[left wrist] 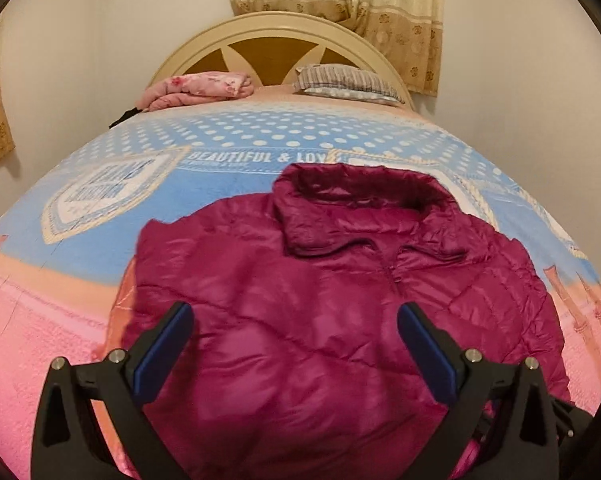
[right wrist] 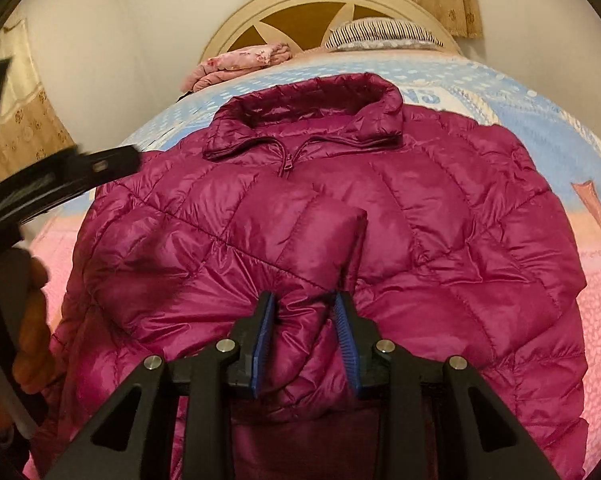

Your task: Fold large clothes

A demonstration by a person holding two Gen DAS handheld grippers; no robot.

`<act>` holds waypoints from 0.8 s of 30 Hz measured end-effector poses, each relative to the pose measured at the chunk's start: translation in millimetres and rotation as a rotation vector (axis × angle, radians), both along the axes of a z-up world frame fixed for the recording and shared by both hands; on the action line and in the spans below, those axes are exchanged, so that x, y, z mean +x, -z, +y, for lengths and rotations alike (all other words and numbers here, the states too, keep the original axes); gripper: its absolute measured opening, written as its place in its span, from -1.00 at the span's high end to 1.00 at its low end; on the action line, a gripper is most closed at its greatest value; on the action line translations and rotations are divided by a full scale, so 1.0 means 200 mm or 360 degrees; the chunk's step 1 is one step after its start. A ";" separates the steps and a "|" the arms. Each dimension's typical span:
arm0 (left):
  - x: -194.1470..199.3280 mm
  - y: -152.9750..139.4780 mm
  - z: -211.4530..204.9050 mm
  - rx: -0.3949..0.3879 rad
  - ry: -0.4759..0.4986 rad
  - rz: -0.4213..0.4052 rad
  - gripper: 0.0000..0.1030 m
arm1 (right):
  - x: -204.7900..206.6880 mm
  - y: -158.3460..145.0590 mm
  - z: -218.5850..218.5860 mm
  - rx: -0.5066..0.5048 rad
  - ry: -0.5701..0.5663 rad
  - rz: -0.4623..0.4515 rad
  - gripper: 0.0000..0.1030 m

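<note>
A: What is nearest in the right wrist view?

B: The right gripper (right wrist: 305, 330). Its two blue pads (right wrist: 262, 344) are close together and they pinch a fold of the jacket (right wrist: 440, 248). The fold is a sleeve end, laid over the front of the jacket, and it stands up between the fingers.

A: And the left gripper?

B: In the left wrist view the left gripper (left wrist: 294, 320) has its fingers wide apart. Nothing is between them. It hangs over the lower front of the jacket (left wrist: 320, 304); I cannot tell if it touches the cloth. In the right wrist view the same tool shows at the left edge as a dark blurred shape (right wrist: 60, 176), with the person's hand (right wrist: 28, 320) under it.

A: Where does the jacket lie?

B: It is a dark red quilted jacket, flat on the bed cover (left wrist: 60, 320), front side up. The zipper (right wrist: 285, 168) is closed up to the neck. The collar (right wrist: 300, 116) points away from both grippers, to the head of the bed. The hem is nearest to the grippers.

A: What is behind the jacket?

B: The cover is pink near us and blue with white dots farther away. Then come a folded pink blanket (left wrist: 198, 88) on the left and a striped pillow (left wrist: 344, 82) on the right. Behind them are the round cream headboard (left wrist: 276, 40), the wall and the beige curtain (left wrist: 380, 4).
</note>
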State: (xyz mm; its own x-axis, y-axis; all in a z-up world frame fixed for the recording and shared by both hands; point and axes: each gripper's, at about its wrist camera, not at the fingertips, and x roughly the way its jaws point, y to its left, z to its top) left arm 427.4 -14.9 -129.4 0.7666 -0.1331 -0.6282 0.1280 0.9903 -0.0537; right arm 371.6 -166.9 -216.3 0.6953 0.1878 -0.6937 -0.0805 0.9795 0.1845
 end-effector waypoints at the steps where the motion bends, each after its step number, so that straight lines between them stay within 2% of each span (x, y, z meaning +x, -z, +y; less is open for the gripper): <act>1: 0.00 0.00 -0.02 0.0011 0.0025 -0.0013 -1.00 | -0.01 -0.01 0.00 0.0020 -0.0015 -0.0019 0.37; 5: 0.02 0.03 -0.10 0.0129 0.0113 0.0006 -1.00 | -0.03 -0.01 -0.01 0.0091 -0.0051 -0.0033 0.37; 7: 0.06 0.09 -0.11 0.0281 0.0055 0.0026 -1.00 | -0.02 0.00 0.00 0.0084 -0.0054 -0.0016 0.37; 10: 0.12 0.16 -0.02 0.0347 -0.0050 0.0090 -1.00 | -0.01 0.00 0.00 0.0082 -0.0055 -0.0014 0.37; 13: 0.21 0.26 0.09 0.0168 -0.0026 0.0307 -1.00 | 0.00 0.01 -0.01 0.0089 -0.0060 -0.0007 0.37; 15: 0.22 0.29 0.12 0.0103 -0.0028 0.0346 -1.00 | 0.00 0.01 0.00 0.0080 -0.0069 -0.0005 0.37; 24: 0.24 0.31 0.12 0.0101 -0.0008 0.0398 -1.00 | 0.00 0.01 0.00 0.0079 -0.0065 -0.0001 0.37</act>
